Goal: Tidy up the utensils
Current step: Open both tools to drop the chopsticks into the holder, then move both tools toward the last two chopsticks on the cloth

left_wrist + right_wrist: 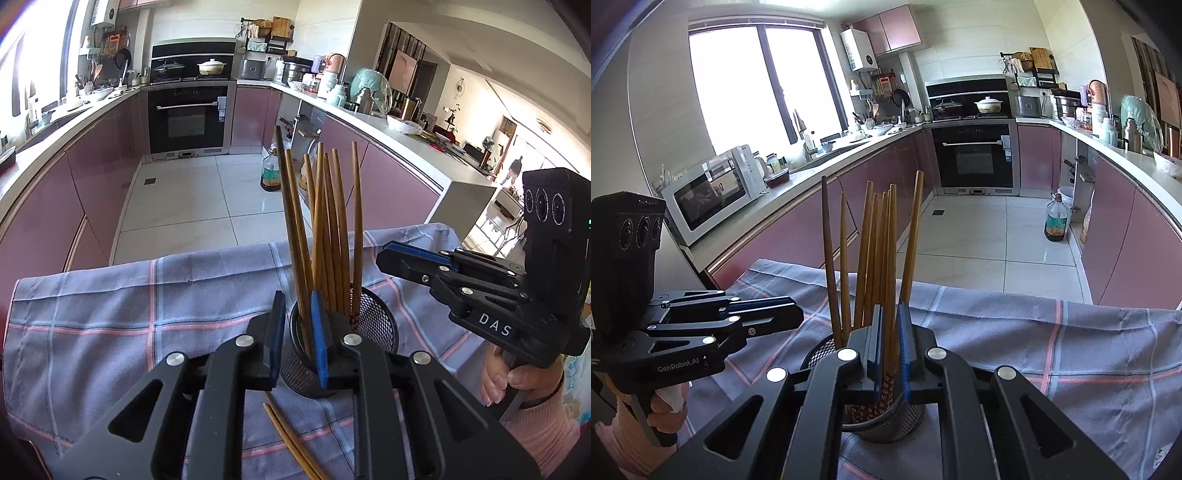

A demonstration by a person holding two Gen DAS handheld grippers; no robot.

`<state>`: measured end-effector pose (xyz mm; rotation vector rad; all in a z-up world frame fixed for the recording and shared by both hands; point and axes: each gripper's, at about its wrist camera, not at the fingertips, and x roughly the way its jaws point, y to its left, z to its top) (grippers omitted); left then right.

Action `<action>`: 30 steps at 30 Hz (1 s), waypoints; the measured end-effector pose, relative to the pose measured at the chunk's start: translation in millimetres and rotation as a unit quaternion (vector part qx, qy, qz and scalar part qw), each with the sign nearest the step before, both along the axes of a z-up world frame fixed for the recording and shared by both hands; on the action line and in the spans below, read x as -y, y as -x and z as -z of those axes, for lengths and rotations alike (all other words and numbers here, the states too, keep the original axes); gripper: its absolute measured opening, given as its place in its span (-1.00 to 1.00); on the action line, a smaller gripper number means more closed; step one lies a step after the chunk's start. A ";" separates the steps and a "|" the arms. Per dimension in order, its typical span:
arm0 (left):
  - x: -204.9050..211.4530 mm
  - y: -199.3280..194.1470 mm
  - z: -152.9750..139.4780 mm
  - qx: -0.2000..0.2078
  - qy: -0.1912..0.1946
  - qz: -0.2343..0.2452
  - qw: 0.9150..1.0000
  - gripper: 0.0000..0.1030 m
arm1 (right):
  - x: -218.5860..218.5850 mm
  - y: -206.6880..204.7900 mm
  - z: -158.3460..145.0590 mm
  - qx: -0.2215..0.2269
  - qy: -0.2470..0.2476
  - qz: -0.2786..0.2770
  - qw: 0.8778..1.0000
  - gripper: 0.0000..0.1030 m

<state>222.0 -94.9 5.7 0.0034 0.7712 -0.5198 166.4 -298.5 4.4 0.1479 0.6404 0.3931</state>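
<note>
A black mesh cup (373, 317) (886, 417) stands on a blue-grey checked cloth (110, 314) (1034, 350), holding several brown chopsticks (332, 221) (871, 251) upright and fanned out. My left gripper (297, 299) (798, 314) hovers at the cup's near rim with its blue pads a narrow gap apart; nothing is pressed between them. My right gripper (891, 310) (384, 254) is just above the cup from the other side, fingers together and empty. Two loose chopsticks (288, 439) lie on the cloth under the left gripper.
The cloth's far edge drops to a tiled kitchen floor with an oil bottle (271, 173) (1058, 221). Pink cabinets and cluttered counters run along both sides; a microwave (709, 192) sits on the left counter. A person's hands (517, 380) (665, 402) grip the handles.
</note>
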 end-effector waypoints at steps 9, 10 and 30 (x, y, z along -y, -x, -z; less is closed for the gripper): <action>-19.4 15.8 8.6 0.023 0.008 -0.023 0.999 -0.36 | 1.1 8.8 -0.3 0.010 -0.005 -0.004 1.000 -0.60; -22.0 18.1 10.3 0.025 0.007 -0.026 0.999 -0.32 | 1.0 11.6 -0.8 0.012 -0.006 -0.006 1.000 -0.54; -74.2 79.8 58.2 0.034 -0.034 -0.067 0.997 -0.01 | -34.2 78.7 40.3 -0.027 0.009 -0.096 0.995 -0.24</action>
